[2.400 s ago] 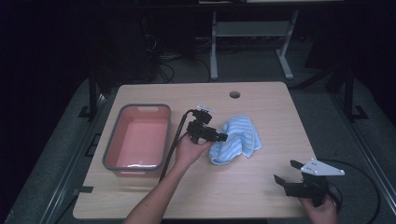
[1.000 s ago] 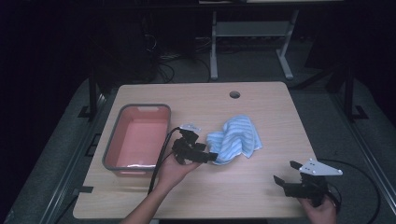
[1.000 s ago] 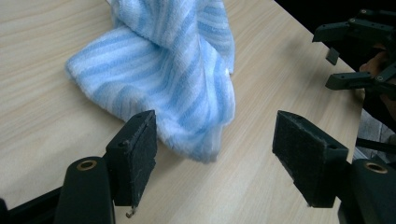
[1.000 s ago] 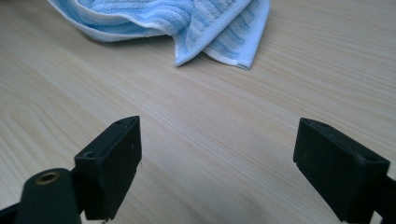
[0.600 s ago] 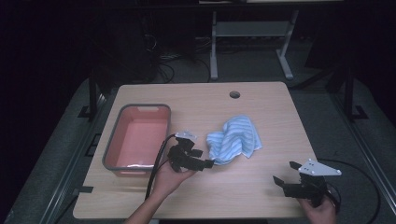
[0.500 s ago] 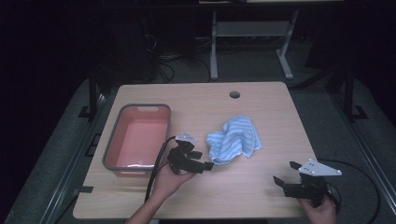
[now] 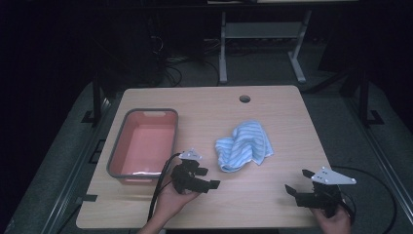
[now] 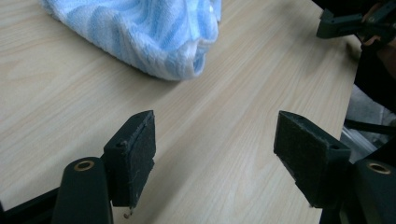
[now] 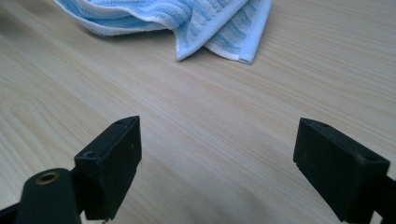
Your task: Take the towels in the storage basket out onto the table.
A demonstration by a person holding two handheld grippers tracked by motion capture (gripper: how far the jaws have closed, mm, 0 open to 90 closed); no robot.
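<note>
A dark room surrounds one pale wooden table [image 7: 272, 195], which has a round cable hole [image 7: 244, 99] near its far edge. On its left part stands a single pink tub with a grey rim [image 7: 117, 156]; it holds nothing apart from a pale streak at its near end, too faint to identify. One blue-and-white striped towel [image 7: 243, 146] lies crumpled near the table's middle, to the right of the tub and apart from it. No writing or label can be read. There are two grippers: the left gripper [image 7: 210, 184], just short of the towel, has its jaws spread wide and empty; the right gripper [image 7: 298, 181], at the near right corner, likewise gapes with nothing between its jaws.
</note>
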